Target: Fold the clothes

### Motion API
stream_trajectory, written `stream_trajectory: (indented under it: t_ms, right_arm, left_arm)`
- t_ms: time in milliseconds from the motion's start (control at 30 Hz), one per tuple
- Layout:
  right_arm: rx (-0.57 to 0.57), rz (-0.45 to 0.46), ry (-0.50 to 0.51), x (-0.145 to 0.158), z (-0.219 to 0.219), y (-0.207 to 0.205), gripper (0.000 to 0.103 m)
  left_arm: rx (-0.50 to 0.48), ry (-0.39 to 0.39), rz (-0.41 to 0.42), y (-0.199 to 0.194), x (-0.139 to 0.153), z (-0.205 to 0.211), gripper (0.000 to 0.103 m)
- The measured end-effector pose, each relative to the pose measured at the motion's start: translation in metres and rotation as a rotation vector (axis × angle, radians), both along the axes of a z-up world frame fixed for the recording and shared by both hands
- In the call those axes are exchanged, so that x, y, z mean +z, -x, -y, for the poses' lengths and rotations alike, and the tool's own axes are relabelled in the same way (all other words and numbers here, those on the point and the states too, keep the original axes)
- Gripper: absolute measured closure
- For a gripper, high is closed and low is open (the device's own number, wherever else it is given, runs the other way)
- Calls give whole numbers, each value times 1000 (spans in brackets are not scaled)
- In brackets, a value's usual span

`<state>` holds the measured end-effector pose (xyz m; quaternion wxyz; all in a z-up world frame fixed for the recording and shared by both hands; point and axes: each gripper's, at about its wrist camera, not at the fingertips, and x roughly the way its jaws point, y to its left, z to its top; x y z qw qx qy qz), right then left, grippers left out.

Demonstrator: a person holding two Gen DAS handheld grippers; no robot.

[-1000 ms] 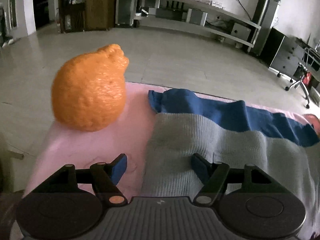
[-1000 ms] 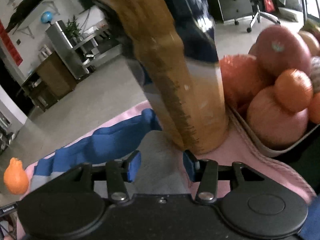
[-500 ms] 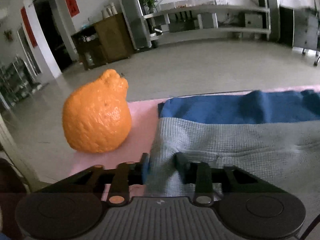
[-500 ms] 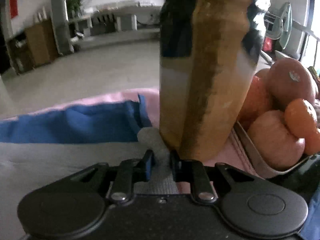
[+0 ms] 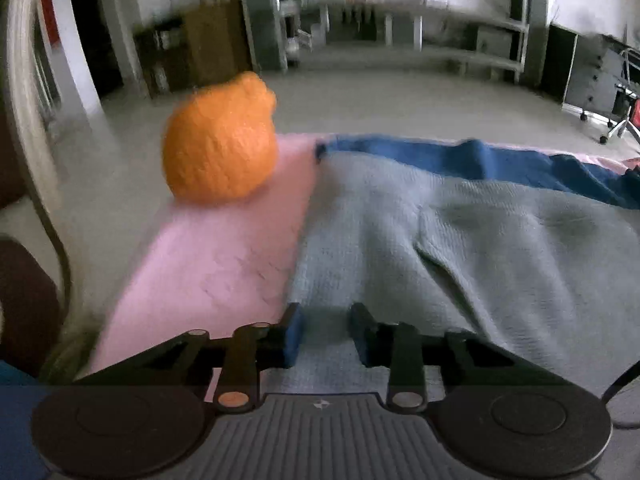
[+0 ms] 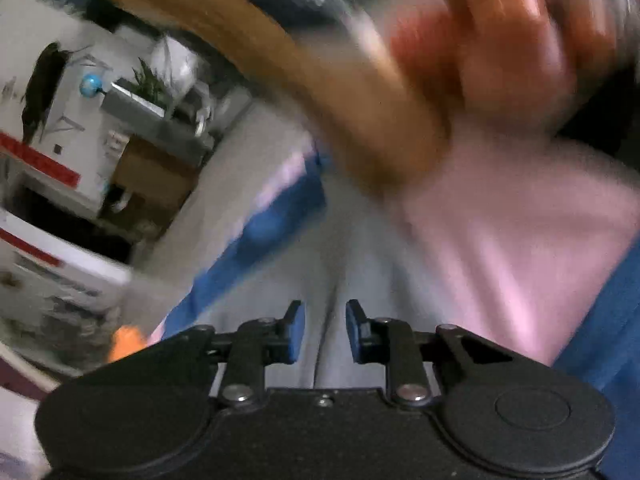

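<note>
Left wrist view: the grey knitted garment (image 5: 460, 248) is lying on the pink tablecloth (image 5: 208, 264), over a blue cloth (image 5: 500, 160), beside a bumpy orange citrus fruit (image 5: 220, 140). Its near edge is being pinched by the left gripper (image 5: 325, 334), jaws closing narrow.

Right wrist view, blurred: a grey fold is being held between the right gripper (image 6: 325, 330) pads, jaws narrow and opening slightly, near a brown cylindrical bottle (image 6: 320, 80).

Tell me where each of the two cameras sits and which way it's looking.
Left wrist: sits on the left gripper, angled down over the grey knit garment towards an orange fruit; jaws closing, knit between them.
Right wrist: sits on the right gripper, tilted and blurred, facing a tall brown object; jaws opening, grey cloth between them.
Shared: grey garment, blue garment, pink cover.
</note>
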<state>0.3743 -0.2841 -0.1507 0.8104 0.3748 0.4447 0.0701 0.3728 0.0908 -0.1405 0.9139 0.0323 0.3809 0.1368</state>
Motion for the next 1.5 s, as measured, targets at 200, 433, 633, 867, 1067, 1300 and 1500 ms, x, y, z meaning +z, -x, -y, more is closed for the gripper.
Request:
stream_trajectory:
  t_ms: [200, 433, 633, 867, 1067, 1300, 1500]
  right_arm:
    - [-187, 9, 50, -18, 53, 30, 103]
    - [15, 39, -43, -7, 26, 42, 91]
    - [-80, -47, -17, -24, 48, 63, 103]
    - [-125, 85, -71, 50, 60, 151, 93]
    - [44, 176, -86, 75, 41, 232, 68]
    - [13, 55, -49, 52, 31, 232, 81]
    - [23, -99, -52, 21, 10, 211, 81]
  left_arm:
    - [45, -41, -35, 10, 8, -16, 72]
    - [-110, 123, -58, 59, 6, -2, 69]
    - [-86, 26, -138, 91, 18, -10, 85]
    - [-188, 138, 9, 210, 73, -1, 69]
    - [-78, 309, 38, 283, 66, -7, 68]
    - [-52, 228, 56, 267, 56, 17, 69]
    - [12, 233, -128, 237, 18, 14, 70]
